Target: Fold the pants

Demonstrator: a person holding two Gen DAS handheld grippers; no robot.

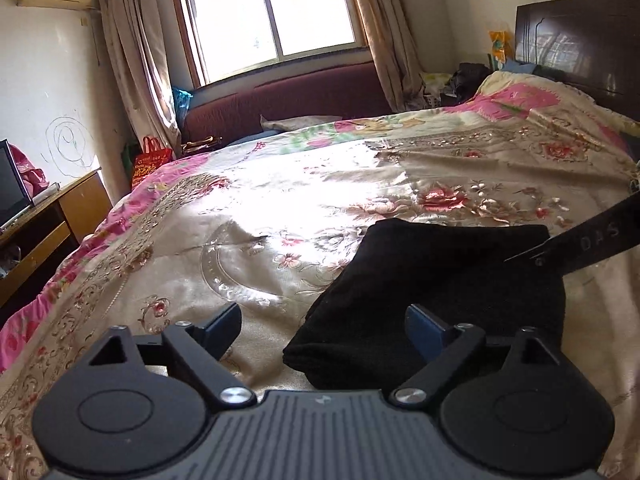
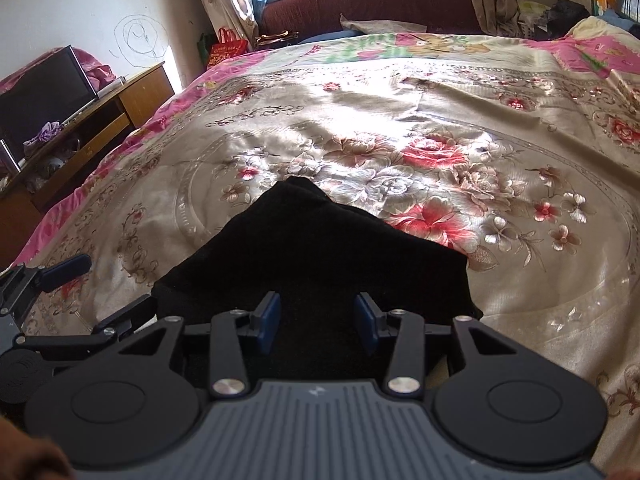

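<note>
The pants (image 1: 436,292) lie on the bed (image 1: 248,216) as a compact black bundle, several layers thick, resting on the flowered satin cover toward its near edge. By the look of it the folding is at or near its last step: the bundle is a rough rectangle in the left wrist view, though the right wrist view shows its far end running to a blunt point, so the shape may want squaring. The left tongs (image 1: 322,330) are spread wide and grasp nothing; they straddle the bundle's near left corner, one finger over bare cover, the other over the cloth. The right tongs (image 2: 317,320) stand partly parted over the near edge of the bundle, with black cloth showing between the fingers; whether any cloth is pinched I cannot tell, but the gap suggests they are released. If another fold is meant, the next move calls for both tongs to nip the near edge through all layers and carry it over evenly; if not, a light press to flatten the far point would do. The slippery cover could let the bundle slide.
</note>
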